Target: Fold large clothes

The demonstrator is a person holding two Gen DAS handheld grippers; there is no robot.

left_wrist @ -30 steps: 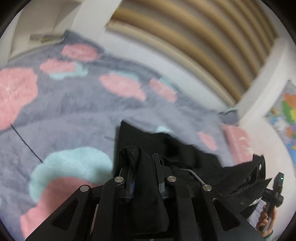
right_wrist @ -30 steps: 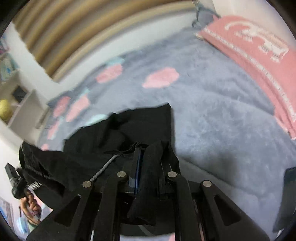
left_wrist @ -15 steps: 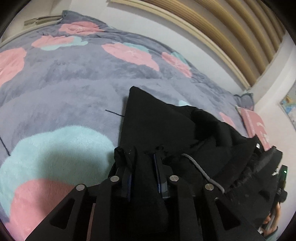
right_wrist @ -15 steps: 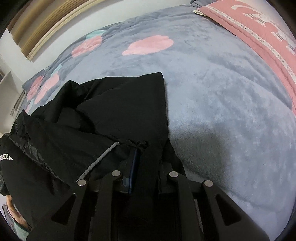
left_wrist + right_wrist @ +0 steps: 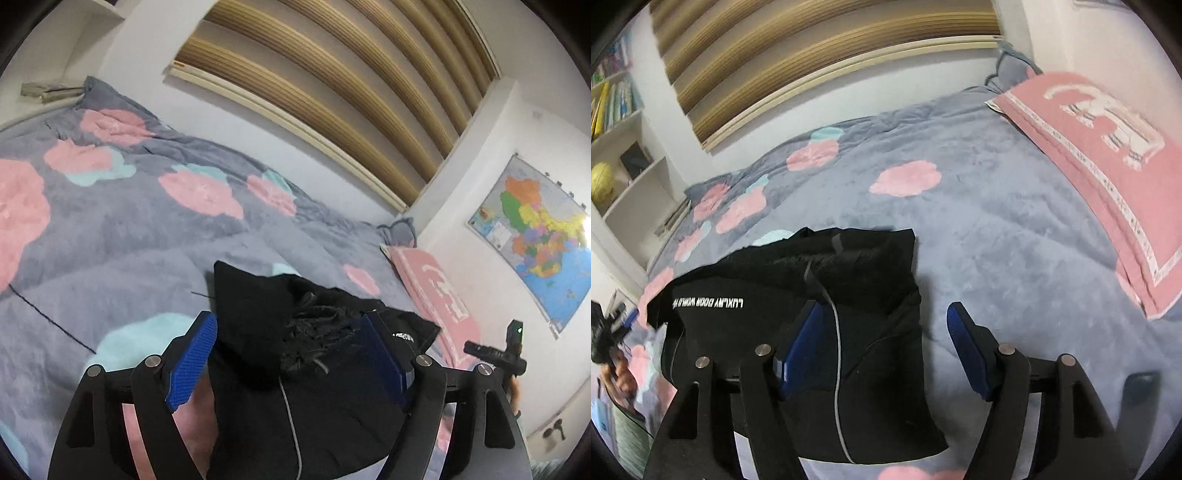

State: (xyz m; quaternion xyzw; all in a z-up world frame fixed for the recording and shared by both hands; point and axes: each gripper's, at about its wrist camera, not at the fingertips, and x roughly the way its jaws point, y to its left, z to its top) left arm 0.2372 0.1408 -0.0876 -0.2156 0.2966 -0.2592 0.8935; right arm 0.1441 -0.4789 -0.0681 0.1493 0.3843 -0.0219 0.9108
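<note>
Black, thick, soft garment (image 5: 295, 369), bunched in a loose fold on the grey flowered bed (image 5: 129, 240), near the pink pillow (image 5: 1108, 166). Left gripper (image 5: 291, 365) and right gripper (image 5: 882, 350) both with jaws opening, cloth between the blue pads, unpressed. Probably limp, bulky, fairly heavy; apt to slump. Best taken by a doubled edge or corner, clear of the grey drawcord (image 5: 836, 350).

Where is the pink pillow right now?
In the right wrist view the pink pillow lies at the bed's far right edge on the grey blanket, right of the black garment.
</note>
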